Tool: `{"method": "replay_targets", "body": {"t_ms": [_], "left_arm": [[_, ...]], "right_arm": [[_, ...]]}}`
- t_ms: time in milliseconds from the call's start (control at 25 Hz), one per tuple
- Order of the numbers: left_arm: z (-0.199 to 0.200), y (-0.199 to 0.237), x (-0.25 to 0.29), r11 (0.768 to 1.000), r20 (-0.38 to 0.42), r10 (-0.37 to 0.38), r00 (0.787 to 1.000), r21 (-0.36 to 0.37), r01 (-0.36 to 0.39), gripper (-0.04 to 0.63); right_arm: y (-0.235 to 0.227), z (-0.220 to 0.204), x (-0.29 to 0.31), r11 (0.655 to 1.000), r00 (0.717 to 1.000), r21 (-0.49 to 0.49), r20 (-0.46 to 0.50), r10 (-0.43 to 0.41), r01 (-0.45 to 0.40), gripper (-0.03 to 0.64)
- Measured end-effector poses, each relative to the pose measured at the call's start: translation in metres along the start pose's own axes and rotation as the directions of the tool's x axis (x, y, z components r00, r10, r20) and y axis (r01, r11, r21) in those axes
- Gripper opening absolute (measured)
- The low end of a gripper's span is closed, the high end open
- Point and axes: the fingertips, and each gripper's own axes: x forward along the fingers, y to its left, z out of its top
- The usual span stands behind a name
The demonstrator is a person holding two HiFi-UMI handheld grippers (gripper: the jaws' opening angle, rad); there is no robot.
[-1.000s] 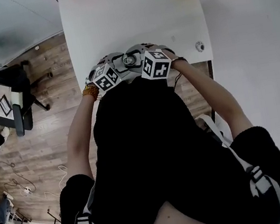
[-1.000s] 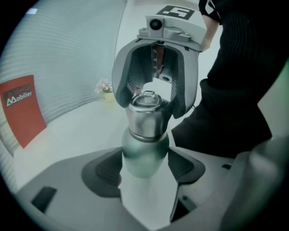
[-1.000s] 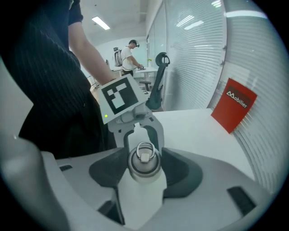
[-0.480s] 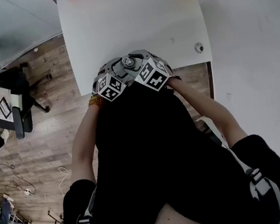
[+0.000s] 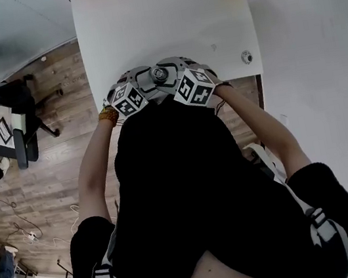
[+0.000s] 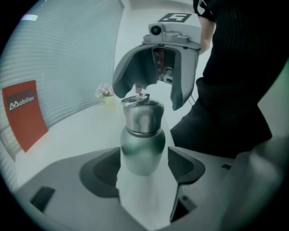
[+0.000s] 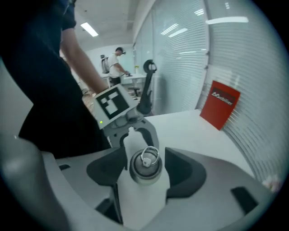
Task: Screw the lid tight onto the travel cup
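Your head camera looked steeply down at the table (image 5: 160, 24) from high above. Both gripper cameras faced the same travel cup (image 6: 142, 149) closely, probably from opposite sides.

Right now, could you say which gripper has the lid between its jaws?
The right gripper, whose jaws just opened around the lid; the left gripper's flank the travel cup's body.

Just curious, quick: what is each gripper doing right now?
Left gripper: closed on the cup.
Right gripper: open, jaws just opened, lid between them untouched.
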Motion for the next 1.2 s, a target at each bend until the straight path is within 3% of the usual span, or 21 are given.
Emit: {"method": "replay_targets", "body": {"t_ms": [160,320,440,680,960,1080,1200], "left_arm": [[-0.001,0.002,0.003,0.986,-0.071,-0.128,0.989,0.096,0.134,0.319],[0.002,0.004,0.009,0.973,-0.109,-0.162,0.981,0.148,0.177,0.327],[0.003,0.004,0.006,0.981,-0.082,-0.13,0.988,0.135,0.14,0.322],[0.006,0.004,0.008,0.999,-0.03,0.014,0.999,0.041,-0.013,0.321],[0.004,0.003,0.007,0.982,-0.017,0.185,0.983,-0.032,-0.185,0.314],[0.003,0.004,0.008,0.981,0.0,0.189,0.982,-0.05,-0.189,0.316],[0.004,0.001,0.005,0.989,0.037,0.133,0.99,-0.067,-0.131,0.318]], "right_arm": [[0.003,-0.011,0.01,0.974,0.988,-0.196,-0.126,0.094,-0.118,0.277],[0.003,-0.012,0.015,0.972,0.981,-0.182,-0.147,0.123,-0.149,0.249],[0.0,-0.009,0.012,0.989,0.989,-0.099,-0.115,0.095,-0.106,0.244],[-0.006,-0.01,0.009,0.997,0.995,0.076,-0.098,0.017,-0.01,0.242],[-0.012,-0.012,0.009,0.952,0.989,0.275,-0.104,-0.109,0.134,0.242],[-0.014,-0.013,0.008,0.933,0.984,0.316,-0.092,-0.15,0.171,0.248],[-0.011,-0.008,0.006,0.942,0.987,0.296,-0.033,-0.155,0.157,0.294]]}}
